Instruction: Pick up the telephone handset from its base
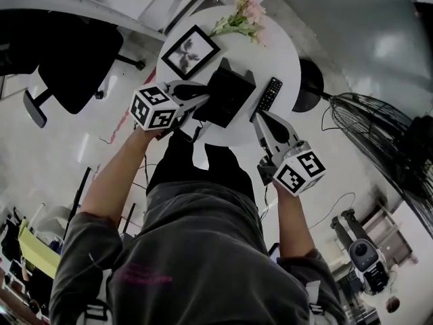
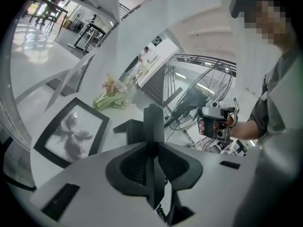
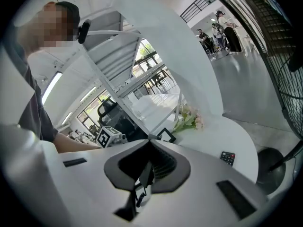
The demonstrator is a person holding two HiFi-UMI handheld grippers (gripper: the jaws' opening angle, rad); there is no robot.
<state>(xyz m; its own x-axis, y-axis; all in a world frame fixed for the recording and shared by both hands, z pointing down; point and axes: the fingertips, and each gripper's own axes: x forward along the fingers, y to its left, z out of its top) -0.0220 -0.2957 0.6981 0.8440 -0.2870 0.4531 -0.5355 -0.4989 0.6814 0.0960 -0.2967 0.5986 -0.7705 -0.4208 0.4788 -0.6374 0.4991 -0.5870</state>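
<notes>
Closest up is the person's grey sweatshirt, both arms reaching out over the round table. Left gripper is clamped crosswise on the handset at the left side of the telephone base, I'd guess so it comes up level. Can't tell if it's clear of the cradle yet. Right gripper is pinched shut on nothing, parked right of the base by the remote, probably just keeping out of the way.
</notes>
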